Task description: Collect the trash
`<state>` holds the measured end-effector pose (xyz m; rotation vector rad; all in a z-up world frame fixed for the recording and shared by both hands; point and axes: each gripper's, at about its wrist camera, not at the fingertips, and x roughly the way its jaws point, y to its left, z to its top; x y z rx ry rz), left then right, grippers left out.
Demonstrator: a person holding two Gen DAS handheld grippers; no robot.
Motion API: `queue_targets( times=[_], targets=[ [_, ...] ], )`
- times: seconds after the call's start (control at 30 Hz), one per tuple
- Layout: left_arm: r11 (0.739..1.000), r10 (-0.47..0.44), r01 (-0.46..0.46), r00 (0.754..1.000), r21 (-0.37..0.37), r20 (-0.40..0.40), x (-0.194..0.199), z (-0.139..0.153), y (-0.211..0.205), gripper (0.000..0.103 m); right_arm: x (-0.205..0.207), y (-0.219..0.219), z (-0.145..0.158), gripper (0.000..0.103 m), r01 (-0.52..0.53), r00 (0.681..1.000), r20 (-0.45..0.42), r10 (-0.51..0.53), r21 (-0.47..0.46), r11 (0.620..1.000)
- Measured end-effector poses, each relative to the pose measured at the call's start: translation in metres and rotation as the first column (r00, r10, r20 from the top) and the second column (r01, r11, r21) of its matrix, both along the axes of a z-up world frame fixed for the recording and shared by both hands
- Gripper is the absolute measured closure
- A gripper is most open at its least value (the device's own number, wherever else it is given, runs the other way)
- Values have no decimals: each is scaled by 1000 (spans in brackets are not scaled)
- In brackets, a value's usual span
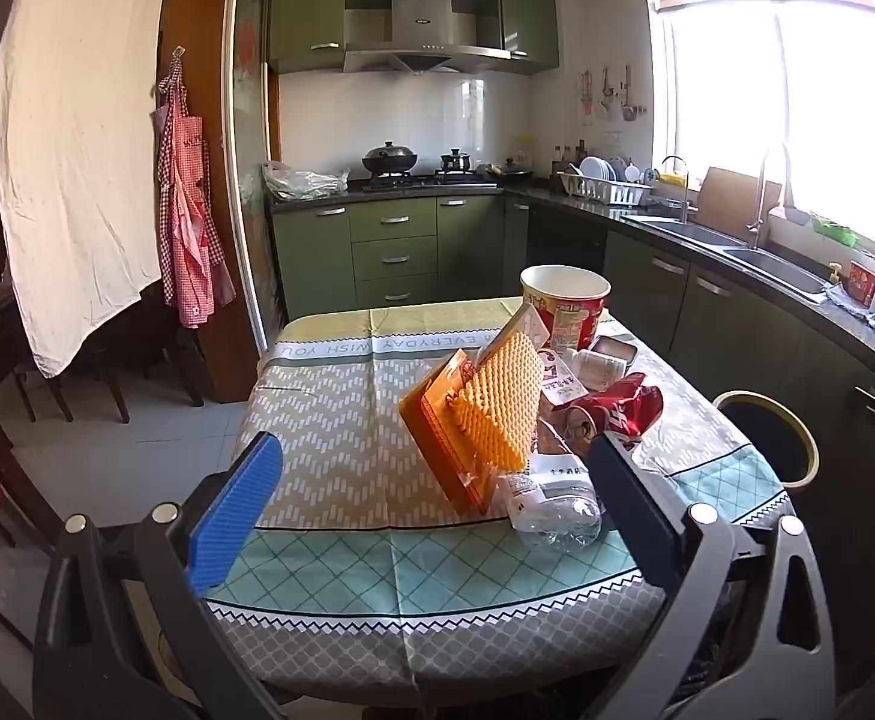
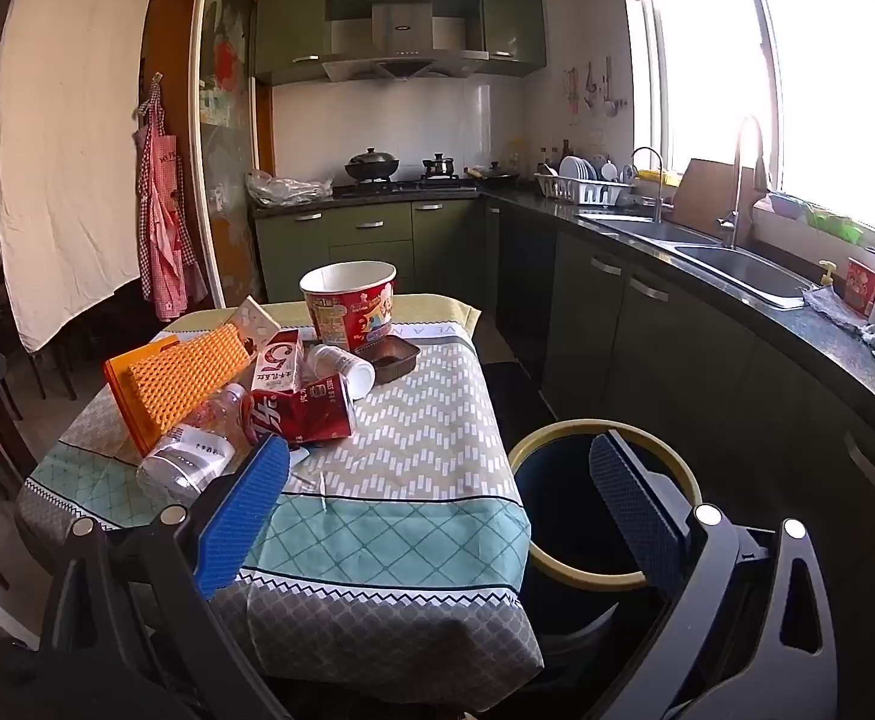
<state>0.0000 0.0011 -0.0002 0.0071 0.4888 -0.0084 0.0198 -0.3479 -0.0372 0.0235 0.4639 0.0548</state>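
A pile of trash lies on the table [image 1: 341, 468]: an orange packet [image 1: 485, 414], a clear plastic bottle [image 1: 557, 504], a crushed red can [image 1: 617, 408], a red paper tub [image 1: 566, 303], a small white bottle [image 1: 599, 366]. In the right wrist view the same pile shows the orange packet [image 2: 173, 378], clear bottle [image 2: 188, 459], red can [image 2: 305, 408], milk carton [image 2: 278, 360], tub [image 2: 350, 303] and a dark foil tray [image 2: 388, 357]. A dark bin with a yellow rim [image 2: 599, 504] stands right of the table. My left gripper [image 1: 431, 516] and right gripper [image 2: 437, 504] are open and empty, near the table's front edge.
Green kitchen cabinets and a dark counter with a double sink [image 2: 731, 264] run along the right. A stove with pots [image 1: 419, 171] is at the back. An apron [image 1: 188, 228] and a white sheet hang at the left. Dark chairs stand left of the table.
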Motion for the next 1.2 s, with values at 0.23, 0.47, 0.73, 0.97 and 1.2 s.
queue_targets(
  times=[0.23,0.47,0.73,0.97,1.2],
  targets=[
    [1000,-4,4,1000,12,-1,-1,0,1,6,0,-4,1,4,-5,1000,2,5,18,1000],
    [1000,-8,8,1000,26,6,0,3,-4,6,-1,-3,-6,4,-3,1000,14,3,12,1000],
    [999,-13,13,1000,30,13,-2,5,-7,6,-6,-2,1,4,1,1000,14,-1,18,1000],
    [999,-14,14,1000,35,17,-4,6,-12,6,-5,-3,1,4,-4,1000,12,4,21,1000],
    [999,-5,4,1000,32,16,-5,6,-8,6,-3,-2,-1,4,-16,1000,5,16,22,1000]
  ],
)
